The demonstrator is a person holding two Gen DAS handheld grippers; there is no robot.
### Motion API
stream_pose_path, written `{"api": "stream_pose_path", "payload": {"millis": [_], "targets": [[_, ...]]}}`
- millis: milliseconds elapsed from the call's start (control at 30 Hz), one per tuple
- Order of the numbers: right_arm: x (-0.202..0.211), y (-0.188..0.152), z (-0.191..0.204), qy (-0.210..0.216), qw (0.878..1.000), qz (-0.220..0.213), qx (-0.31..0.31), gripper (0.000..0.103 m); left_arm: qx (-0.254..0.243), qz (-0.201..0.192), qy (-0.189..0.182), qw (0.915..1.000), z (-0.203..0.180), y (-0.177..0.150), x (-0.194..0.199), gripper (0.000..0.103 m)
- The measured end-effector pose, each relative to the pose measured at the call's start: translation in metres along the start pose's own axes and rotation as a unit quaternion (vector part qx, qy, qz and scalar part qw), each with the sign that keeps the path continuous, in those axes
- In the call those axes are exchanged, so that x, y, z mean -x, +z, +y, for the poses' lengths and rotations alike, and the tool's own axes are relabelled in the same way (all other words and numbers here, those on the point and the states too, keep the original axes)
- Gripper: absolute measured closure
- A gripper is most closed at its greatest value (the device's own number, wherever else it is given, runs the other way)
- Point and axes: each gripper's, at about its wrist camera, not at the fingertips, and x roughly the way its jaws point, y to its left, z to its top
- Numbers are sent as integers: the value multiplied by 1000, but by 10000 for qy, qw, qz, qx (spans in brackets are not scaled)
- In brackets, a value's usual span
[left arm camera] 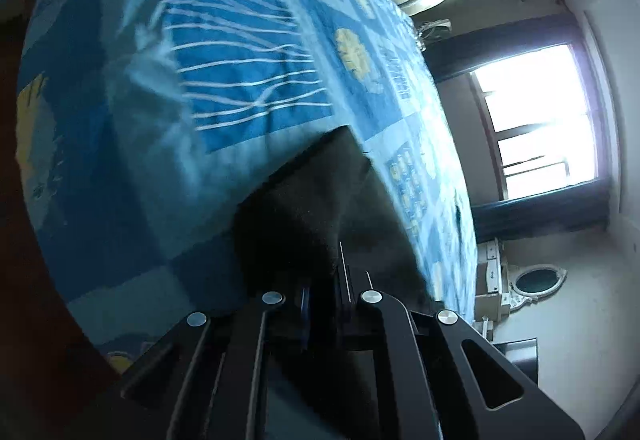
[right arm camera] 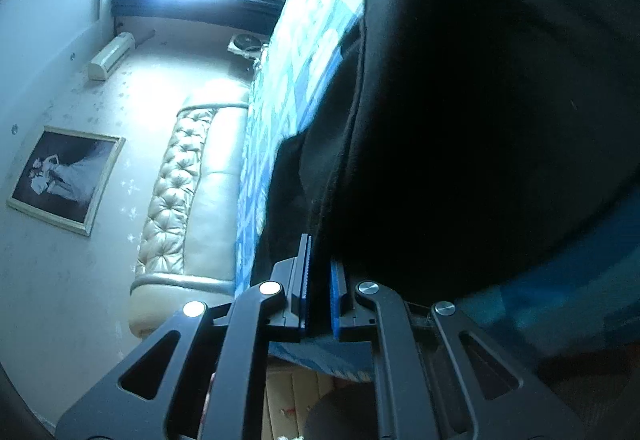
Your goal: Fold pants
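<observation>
Black pants [left arm camera: 316,208] lie on a bed with a blue patterned cover [left arm camera: 160,160]. In the left wrist view a dark fold of the pants runs straight into my left gripper [left arm camera: 328,280], whose jaws are shut on the cloth. In the right wrist view the pants [right arm camera: 460,140] fill the right half of the picture as a large dark mass. My right gripper [right arm camera: 320,280] is shut on the pants' edge, the blue pads pinching the black cloth between them. The cloth hides most of the fingertips in both views.
The blue bed cover [right arm camera: 288,88] spreads under the pants. A cream tufted headboard [right arm camera: 180,180] stands at the bed's end, with a framed picture [right arm camera: 64,180] on the wall. A bright window [left arm camera: 536,120] and a small white cabinet [left arm camera: 520,280] lie beyond the bed.
</observation>
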Motion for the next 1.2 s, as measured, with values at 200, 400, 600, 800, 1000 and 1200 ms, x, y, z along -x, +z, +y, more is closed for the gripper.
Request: {"api": "stream_pose_path", "payload": {"millis": [200, 400, 600, 800, 1000, 1200], "targets": [[-2, -4, -21, -312, 9988, 172, -330, 90, 15, 260, -262, 9993, 24, 1, -13, 90], [30, 5, 13, -541, 9979, -122, 348, 44, 108, 141, -374, 9991, 26, 7, 8, 18], [59, 58, 64, -765, 9858, -708, 1314, 40, -329, -54, -108, 9994, -6, 8, 15, 17], [6, 190, 113, -1874, 9538, -732, 2230, 39, -1230, 6, 259, 9921, -54, 7, -24, 17], [-83, 286, 123, -3600, 8835, -438, 2965, 39, -1809, -42, 482, 9823, -73, -1, -51, 17], [-149, 327, 88, -4610, 8410, -113, 2831, 39, -2028, -19, 571, 9775, -68, -6, -62, 15]]}}
